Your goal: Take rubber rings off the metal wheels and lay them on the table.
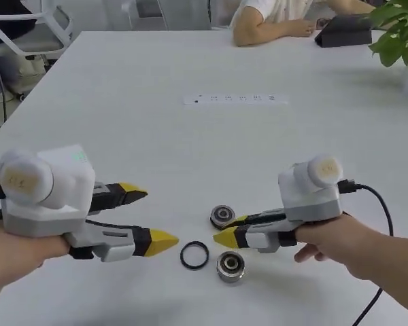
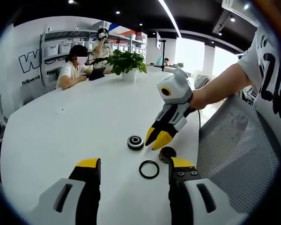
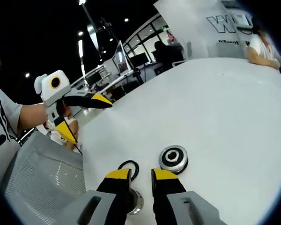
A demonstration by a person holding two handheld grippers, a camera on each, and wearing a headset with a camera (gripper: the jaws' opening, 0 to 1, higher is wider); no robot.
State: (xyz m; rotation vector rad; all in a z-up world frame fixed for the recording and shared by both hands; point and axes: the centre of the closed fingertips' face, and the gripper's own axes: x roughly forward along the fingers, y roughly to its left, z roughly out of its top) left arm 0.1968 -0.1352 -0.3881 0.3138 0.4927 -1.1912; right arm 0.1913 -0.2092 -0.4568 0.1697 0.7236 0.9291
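A loose black rubber ring (image 1: 194, 255) (image 2: 149, 169) (image 3: 128, 168) lies flat on the white table (image 1: 190, 149). Just right of it stands a bare metal wheel (image 1: 230, 265) (image 2: 167, 153), partly hidden behind my right jaws in the right gripper view (image 3: 136, 201). A second wheel (image 1: 222, 216) (image 2: 135, 142) (image 3: 173, 158), with a dark rim around it, sits a little farther back. My left gripper (image 1: 149, 216) (image 2: 133, 166) is wide open and empty, left of the ring. My right gripper (image 1: 228, 229) (image 3: 141, 176) hovers between the two wheels, its jaws a narrow gap apart with nothing in them.
A flush power strip (image 1: 234, 99) sits mid-table. At the far end a person (image 1: 272, 20) leans on the table beside a dark case (image 1: 343, 30). A green plant (image 1: 401, 34) is at the far right, and an office chair (image 1: 27, 34) at the far left.
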